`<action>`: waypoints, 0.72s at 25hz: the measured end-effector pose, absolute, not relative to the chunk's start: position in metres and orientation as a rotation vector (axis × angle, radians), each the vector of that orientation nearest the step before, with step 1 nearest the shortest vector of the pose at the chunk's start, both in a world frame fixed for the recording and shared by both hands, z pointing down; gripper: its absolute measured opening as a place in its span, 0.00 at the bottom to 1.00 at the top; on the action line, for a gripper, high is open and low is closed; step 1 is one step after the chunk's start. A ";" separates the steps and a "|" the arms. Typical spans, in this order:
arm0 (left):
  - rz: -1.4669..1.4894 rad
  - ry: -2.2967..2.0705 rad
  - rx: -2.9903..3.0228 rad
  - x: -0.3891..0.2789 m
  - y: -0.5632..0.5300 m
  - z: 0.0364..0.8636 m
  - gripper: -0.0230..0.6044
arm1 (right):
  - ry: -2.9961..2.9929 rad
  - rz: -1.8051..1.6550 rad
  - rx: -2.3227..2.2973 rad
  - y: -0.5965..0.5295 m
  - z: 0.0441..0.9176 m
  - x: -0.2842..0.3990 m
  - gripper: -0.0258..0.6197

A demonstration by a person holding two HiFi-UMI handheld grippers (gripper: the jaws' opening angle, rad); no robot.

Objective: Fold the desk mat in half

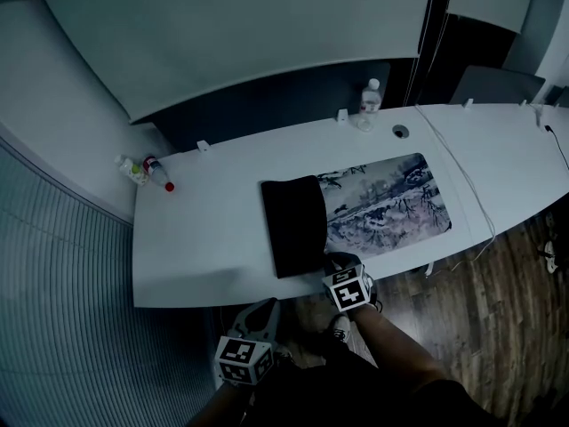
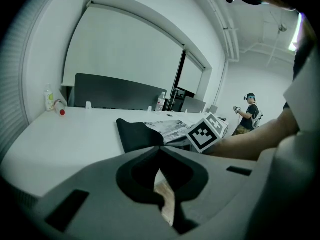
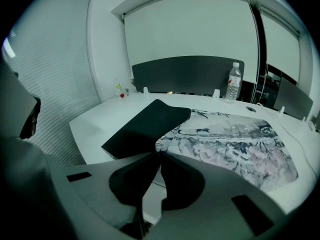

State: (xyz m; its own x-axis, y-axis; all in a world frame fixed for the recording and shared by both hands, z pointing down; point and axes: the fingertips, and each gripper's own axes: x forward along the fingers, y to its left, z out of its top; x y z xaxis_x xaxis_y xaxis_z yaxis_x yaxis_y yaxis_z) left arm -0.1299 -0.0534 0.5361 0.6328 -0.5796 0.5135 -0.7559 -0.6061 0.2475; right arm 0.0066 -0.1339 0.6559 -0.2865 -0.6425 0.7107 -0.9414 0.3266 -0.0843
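1. My right gripper (image 3: 159,155) had its jaws drawn narrow. The tips met on the near edge of the desk mat (image 1: 391,198), at the corner where the turned-over flap (image 1: 293,225) ends, and as far as I could see they pinched that edge.
2. My left gripper (image 2: 160,149) was closed tip to tip with nothing between the jaws. It hung off the near side of the desk (image 1: 204,238), to the left of my right one and apart from the mat.
3. The mat lay flat on the white desk, close to its near edge. Its left part was folded over onto the printed face, black underside up, covering roughly a third of it. The rest showed a grey ink landscape.
4. A clear water bottle (image 1: 370,96) stood by the far edge beyond the mat, and two small bottles (image 1: 142,172) sat at the far left corner.
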 end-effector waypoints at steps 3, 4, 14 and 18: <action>0.539 -1.045 2.418 -0.123 -0.053 0.537 0.04 | -2.026 0.683 1.404 -0.133 0.657 0.016 0.10; 0.539 -1.042 2.419 -0.120 -0.052 0.536 0.04 | -2.026 0.682 1.411 -0.133 0.656 0.019 0.10; 0.545 -1.021 2.438 -0.092 -0.050 0.536 0.04 | -2.023 0.683 1.445 -0.131 0.651 0.049 0.10; 0.550 -1.011 2.448 -0.080 -0.049 0.536 0.04 | -2.017 0.692 1.456 -0.128 0.651 0.063 0.10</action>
State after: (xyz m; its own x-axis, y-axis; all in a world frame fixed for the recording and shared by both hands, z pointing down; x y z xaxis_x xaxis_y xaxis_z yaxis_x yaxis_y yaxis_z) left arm -0.0800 -0.0491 0.5359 0.6550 -0.5588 0.5086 -0.7307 -0.6399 0.2381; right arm 0.0626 -0.1281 0.6509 -0.2601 -0.6715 0.6939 -0.9561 0.2797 -0.0877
